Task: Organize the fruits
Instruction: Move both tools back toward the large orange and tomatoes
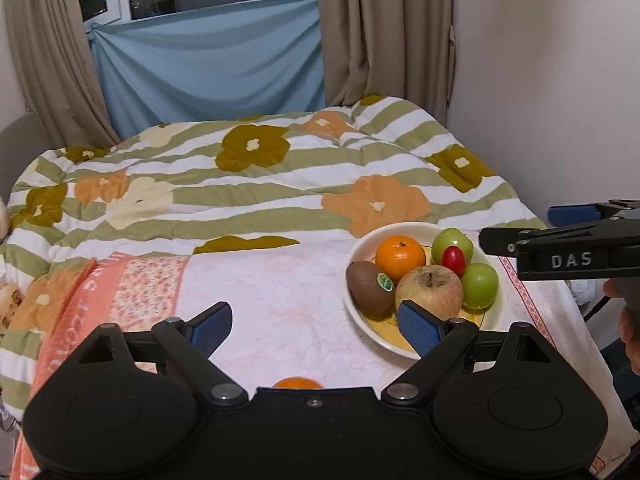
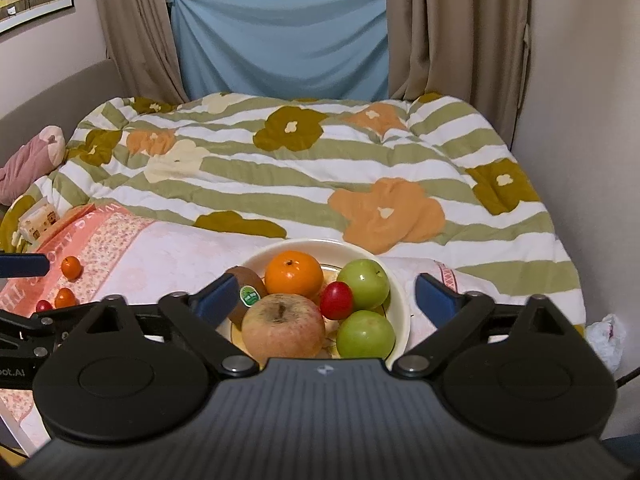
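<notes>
A shallow cream bowl is seen on a pale pink towel spread over the bed. Six fruits are held in it: a large yellow-pink apple with dull, speckled skin at the near side, a round glossy orange behind it, a fuzzy brown kiwi bearing a green oval sticker at the left, two smooth green apples at the right, and a small shiny red fruit wedged between them.

The bowl is framed by the right gripper: its blue-padded fingers are spread wide, one just in front of the kiwi, the other beside the bowl's right rim. Nothing is held.

In the left wrist view the bowl lies to the right of the left gripper, whose fingers are likewise wide apart and hold nothing; the right pad overlaps the bowl's near rim in the picture, though contact cannot be judged. A small orange fruit is partly hidden behind the gripper body.

Loose fruit is noted on the towel's coral floral border, well left of the bowl: two small oranges and a tiny red fruit.

Beyond, a quilted duvet with green stripes and orange and olive flowers is spread, backed by a blue sheet and beige curtains.
</notes>
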`<state>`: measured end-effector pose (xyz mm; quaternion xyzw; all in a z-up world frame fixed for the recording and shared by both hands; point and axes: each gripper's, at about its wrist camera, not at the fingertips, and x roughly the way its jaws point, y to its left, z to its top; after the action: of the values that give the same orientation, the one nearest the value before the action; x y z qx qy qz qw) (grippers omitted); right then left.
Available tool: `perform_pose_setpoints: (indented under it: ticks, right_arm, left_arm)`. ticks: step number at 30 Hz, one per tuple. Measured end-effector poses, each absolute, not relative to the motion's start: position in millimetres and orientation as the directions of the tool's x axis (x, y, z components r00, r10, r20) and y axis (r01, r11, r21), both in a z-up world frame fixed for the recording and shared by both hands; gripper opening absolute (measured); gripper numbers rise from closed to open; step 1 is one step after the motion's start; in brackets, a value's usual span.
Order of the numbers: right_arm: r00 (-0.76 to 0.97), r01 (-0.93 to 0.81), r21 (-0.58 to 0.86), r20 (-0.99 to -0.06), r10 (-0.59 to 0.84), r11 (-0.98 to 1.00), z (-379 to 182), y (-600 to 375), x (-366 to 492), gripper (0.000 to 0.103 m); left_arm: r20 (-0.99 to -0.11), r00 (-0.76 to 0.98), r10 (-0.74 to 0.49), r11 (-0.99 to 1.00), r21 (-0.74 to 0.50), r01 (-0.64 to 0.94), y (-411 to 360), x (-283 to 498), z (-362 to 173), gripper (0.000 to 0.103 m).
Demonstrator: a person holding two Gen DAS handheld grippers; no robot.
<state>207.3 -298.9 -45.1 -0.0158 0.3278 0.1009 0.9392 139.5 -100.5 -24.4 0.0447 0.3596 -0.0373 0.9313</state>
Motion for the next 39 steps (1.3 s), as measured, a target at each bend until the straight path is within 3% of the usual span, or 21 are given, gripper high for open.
perform_pose_setpoints:
  ticks: [5,24,39]
  right_arm:
    - [0.767,-0.223,0.018,-0.613,0.187,0.975,-31,-284,189,0.103]
    - [0.745,-0.166,0.119,-0.635,0.204,0.979,-18,-191,129,0.103]
    - [0.727,-0.007,0.067,-0.685,0.051,0.998,-63,-116,119,0.103]
  left_arm:
    - [-0.653,0.757,0.003,0.994,0.083,0.068,-87,117,-16,0.103]
    - [-0.682,0.732,0.0,0.99,0.102,0.096,29,73,-22,0.103]
    - [-0.764,0.643,-0.049,0.977,0.096,0.188,109,108,-69,0.101]
